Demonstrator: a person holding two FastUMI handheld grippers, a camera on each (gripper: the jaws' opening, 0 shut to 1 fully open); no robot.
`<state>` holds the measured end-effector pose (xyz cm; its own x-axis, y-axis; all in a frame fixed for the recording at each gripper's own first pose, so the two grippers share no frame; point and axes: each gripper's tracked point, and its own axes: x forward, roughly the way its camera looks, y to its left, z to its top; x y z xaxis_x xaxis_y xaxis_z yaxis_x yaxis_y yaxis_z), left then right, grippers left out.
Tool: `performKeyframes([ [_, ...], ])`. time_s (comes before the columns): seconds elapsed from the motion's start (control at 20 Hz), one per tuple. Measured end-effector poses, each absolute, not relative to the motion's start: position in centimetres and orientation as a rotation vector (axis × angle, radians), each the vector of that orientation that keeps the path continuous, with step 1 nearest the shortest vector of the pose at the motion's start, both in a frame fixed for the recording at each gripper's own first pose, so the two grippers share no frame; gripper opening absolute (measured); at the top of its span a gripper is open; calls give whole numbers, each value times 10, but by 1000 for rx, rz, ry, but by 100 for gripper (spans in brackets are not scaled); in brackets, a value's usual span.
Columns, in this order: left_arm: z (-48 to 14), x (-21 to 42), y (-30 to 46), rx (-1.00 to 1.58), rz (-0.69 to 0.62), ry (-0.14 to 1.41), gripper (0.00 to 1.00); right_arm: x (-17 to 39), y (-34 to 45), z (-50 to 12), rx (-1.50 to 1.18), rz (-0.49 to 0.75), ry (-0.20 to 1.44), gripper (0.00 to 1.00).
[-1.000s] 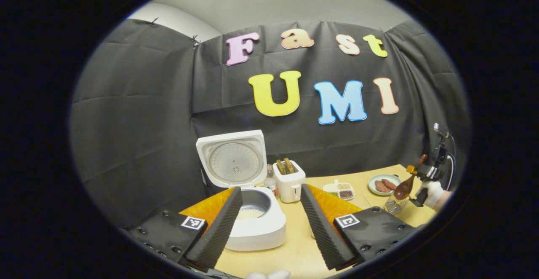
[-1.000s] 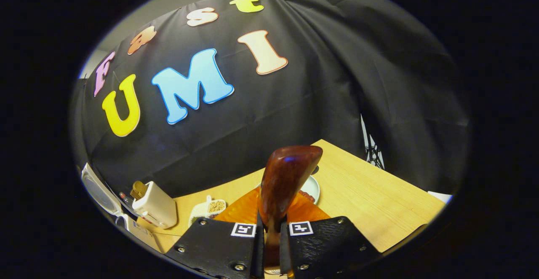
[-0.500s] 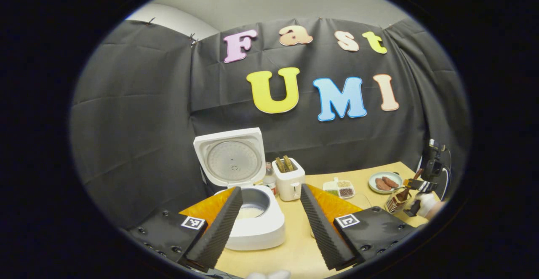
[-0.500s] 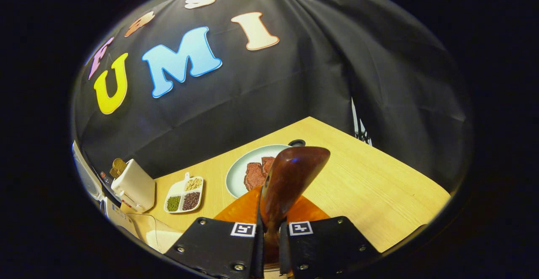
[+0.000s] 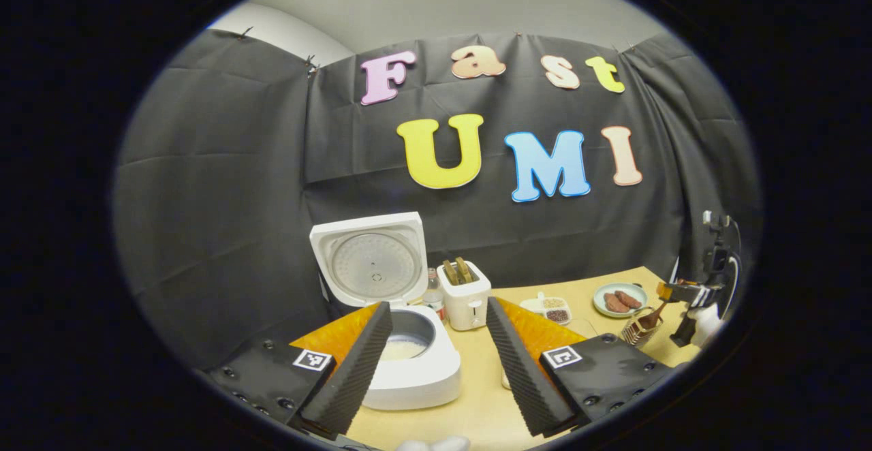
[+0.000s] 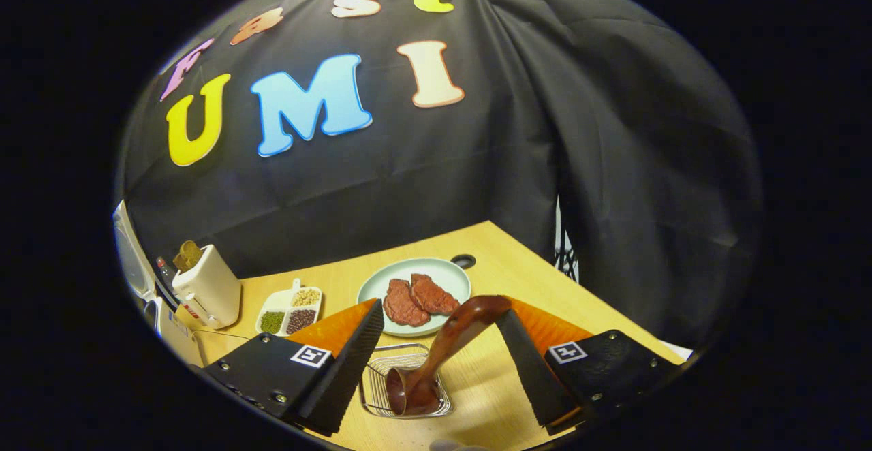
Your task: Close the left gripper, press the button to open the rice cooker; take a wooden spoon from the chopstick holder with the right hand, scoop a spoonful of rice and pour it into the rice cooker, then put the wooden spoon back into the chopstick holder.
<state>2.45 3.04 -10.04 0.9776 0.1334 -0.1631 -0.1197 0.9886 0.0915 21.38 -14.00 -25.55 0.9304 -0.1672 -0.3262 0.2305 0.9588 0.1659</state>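
Change: half a second ago the right tongs [image 6: 436,352] were clamped on the wooden spoon [image 6: 443,352]; now they stand wide apart and the spoon rests on its own, bowl down in the chopstick holder [image 6: 409,386], handle leaning up between the fingers.
Meaning: I judge the spoon is returned and the last step is all but finished; only drawing the hand clear seems left.
Right tongs: apart, gripping nothing; whether a finger brushes the handle I cannot tell.
Left tongs [image 5: 436,349]: spread open, empty, hovering before the rice cooker [image 5: 409,362].
Rice cooker: lid up, white rice in the pot, on the worktop [image 5: 477,403].
Holder: wire basket near the right end of the worktop, beside the plate [image 6: 415,281] of meat.
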Motion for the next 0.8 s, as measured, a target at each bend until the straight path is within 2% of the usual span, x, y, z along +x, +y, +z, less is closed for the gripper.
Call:
performKeyframes([
  [0.2, -90, 37, 43, 51, 123, 143, 98, 162, -107, -149, 109, -114, 152, 100],
  [0.3, -83, 47, 51, 40, 122, 127, 96, 133, -88, -115, 61, -83, 115, 100],
  [0.5, -67, 63, 71, 28, 141, 93, 97, 75, -24, -85, 65, 48, 110, 100],
  [0.8, -17, 122, 111, -35, 171, 77, 97, 15, 43, -78, -10, 191, 141, 100],
])
